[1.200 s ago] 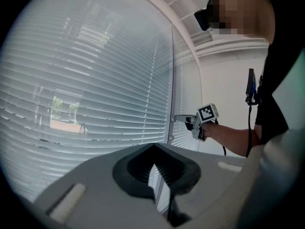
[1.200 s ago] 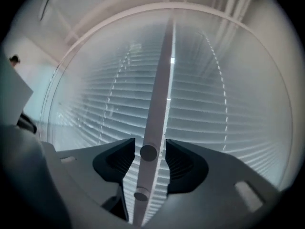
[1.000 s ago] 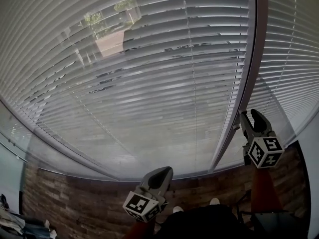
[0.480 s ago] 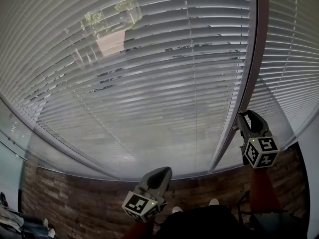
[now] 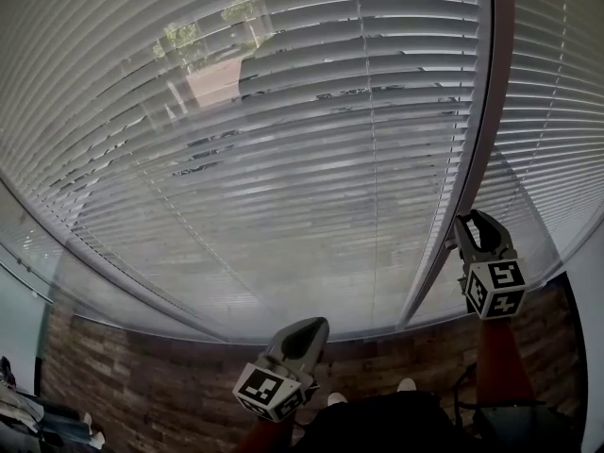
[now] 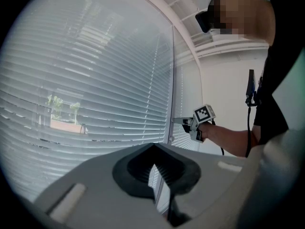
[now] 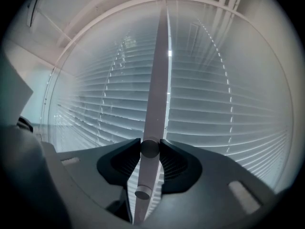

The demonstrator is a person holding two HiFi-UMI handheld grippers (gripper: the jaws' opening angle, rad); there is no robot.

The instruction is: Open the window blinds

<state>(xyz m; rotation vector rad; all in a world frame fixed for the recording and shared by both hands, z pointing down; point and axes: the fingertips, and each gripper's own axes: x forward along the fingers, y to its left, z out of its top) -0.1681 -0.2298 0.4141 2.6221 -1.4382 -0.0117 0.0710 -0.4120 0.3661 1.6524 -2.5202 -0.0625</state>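
Grey slatted blinds hang over the window on both sides of an upright grey frame bar. My right gripper points level at that bar. In the right gripper view a round grey knob on the bar sits between the jaws of the right gripper. The jaws have just been closing and their pads touch the knob on both sides. A second small knob shows lower on the bar. My left gripper hangs low, shut and empty, away from the blinds.
A strip of brick-patterned surface runs below the window. The person's shoes show at the bottom. Some clothing lies at the lower left. A white wall stands to the right of the window.
The right gripper's jaws have narrowed around the knob on the bar, and the gripper has rolled slightly. The left gripper has stayed where it was.
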